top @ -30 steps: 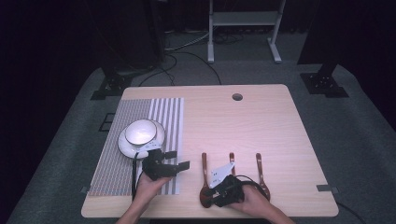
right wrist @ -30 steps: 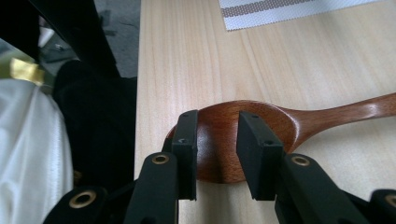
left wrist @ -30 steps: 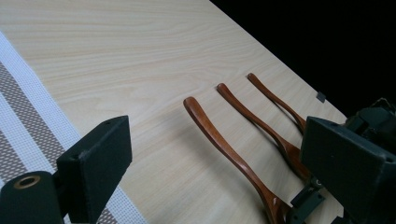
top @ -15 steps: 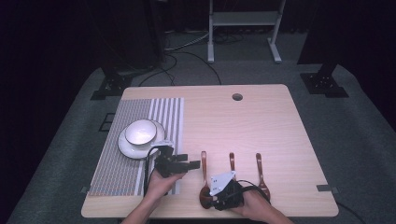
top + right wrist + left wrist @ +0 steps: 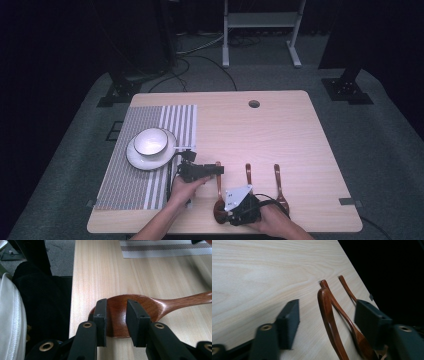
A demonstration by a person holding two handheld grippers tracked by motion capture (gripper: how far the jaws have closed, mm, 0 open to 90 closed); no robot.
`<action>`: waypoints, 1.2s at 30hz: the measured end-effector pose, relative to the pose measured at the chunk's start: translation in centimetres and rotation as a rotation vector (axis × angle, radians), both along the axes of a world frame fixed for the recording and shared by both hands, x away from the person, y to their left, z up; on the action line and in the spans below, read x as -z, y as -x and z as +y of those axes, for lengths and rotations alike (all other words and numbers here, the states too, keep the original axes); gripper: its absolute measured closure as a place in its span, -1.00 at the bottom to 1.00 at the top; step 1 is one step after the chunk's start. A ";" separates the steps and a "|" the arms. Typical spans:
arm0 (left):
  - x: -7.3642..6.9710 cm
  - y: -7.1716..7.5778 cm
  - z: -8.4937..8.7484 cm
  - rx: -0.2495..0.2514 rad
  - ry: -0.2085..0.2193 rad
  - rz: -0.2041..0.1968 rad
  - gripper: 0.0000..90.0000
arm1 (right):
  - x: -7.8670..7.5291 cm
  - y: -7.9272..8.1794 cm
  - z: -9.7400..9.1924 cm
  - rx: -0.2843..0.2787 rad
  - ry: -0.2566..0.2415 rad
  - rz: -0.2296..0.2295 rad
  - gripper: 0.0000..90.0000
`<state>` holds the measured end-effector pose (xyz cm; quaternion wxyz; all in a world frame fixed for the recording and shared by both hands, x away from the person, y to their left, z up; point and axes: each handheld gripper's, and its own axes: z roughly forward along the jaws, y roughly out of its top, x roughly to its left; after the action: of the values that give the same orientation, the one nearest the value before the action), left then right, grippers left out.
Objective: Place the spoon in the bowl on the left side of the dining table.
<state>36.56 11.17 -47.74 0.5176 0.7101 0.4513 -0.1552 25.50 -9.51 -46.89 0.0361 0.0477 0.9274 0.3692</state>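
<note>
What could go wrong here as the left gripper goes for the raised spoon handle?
1. The right gripper seems to press on the spoon bowl to tip its handle up. If it slips, the handle drops from between the left gripper jaws, which have just been closing and don't yet touch it.
2. The next spoon lies close behind, so a jaw could knock it.
</note>
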 end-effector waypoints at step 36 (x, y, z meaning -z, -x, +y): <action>-2.2 0.3 1.8 0.014 0.211 -0.068 0.87 | -1.5 -0.7 -3.3 0.095 -0.087 0.015 0.29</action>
<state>36.29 13.00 -45.57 0.6035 0.6597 0.4095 -0.1815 26.24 -12.77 -45.41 0.0446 0.0960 0.9075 0.4065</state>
